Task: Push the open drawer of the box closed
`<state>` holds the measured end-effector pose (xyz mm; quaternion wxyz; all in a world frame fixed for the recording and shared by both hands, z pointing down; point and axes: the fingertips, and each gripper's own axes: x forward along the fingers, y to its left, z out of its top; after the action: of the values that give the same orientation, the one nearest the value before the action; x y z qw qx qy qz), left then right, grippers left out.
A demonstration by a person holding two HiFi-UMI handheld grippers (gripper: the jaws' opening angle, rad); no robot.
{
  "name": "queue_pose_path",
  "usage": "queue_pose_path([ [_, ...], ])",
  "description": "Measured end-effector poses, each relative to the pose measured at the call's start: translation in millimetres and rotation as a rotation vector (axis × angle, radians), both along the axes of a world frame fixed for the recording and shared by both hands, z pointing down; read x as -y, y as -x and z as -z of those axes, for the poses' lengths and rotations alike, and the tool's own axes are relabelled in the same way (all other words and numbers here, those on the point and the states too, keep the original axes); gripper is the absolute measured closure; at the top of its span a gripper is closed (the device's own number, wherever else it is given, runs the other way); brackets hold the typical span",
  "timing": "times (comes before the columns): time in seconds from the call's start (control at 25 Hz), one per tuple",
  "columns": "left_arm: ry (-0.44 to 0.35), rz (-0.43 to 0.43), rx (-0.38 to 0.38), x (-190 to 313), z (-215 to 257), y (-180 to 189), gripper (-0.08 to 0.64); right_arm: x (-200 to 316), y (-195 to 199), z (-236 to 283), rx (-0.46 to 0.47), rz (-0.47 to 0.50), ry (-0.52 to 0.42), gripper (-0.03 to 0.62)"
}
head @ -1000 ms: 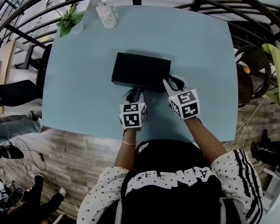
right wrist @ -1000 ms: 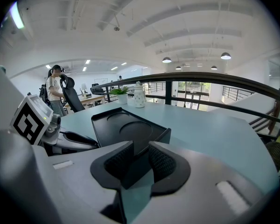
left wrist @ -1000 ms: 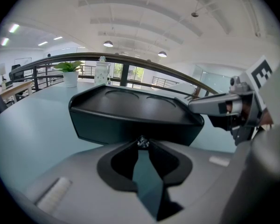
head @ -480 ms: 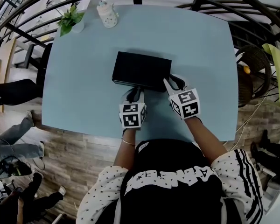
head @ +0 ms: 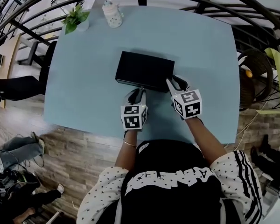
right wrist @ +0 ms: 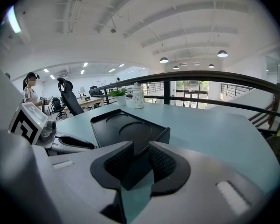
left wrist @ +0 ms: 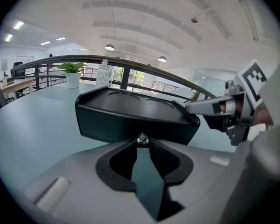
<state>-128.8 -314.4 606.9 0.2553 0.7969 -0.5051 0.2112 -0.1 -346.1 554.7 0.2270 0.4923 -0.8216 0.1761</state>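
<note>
Head view: matte black rectangular box (head: 144, 70) on smooth blue table (head: 84, 87); left gripper (head: 136, 92) pinches its round metal knob (left wrist: 141, 138), right gripper (head: 173, 81) gapes, 2 ribbed pads (right wrist: 164, 164) flanking its corner.

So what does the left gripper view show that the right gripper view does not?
Only the left gripper view: a small silver knob on the black box, between the left jaws, and the right gripper. Only the right gripper view: the left gripper, a distant person and an office chair. Both: the black box, the plant, the white jar.
</note>
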Motion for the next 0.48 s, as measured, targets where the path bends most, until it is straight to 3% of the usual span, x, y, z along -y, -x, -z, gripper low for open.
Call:
queue_pose_path([
  [0.2,-0.02,0.017,0.0,-3.7,9.6,4.7,0.56,0.7,-1.1,0.3,0.085,-0.019,0.007,0.506],
  [0.4,-0.059,0.024,0.031,-9.1,27.8,5.1,0.56,-3.7,-6.0,6.6,0.072,-0.016,-0.02,0.509],
  [0.48,-0.085,0.015,0.047,-10.1,36.4,4.3,0.56,-4.7,-7.3,12.5,0.074,-0.021,-0.045,0.547],
])
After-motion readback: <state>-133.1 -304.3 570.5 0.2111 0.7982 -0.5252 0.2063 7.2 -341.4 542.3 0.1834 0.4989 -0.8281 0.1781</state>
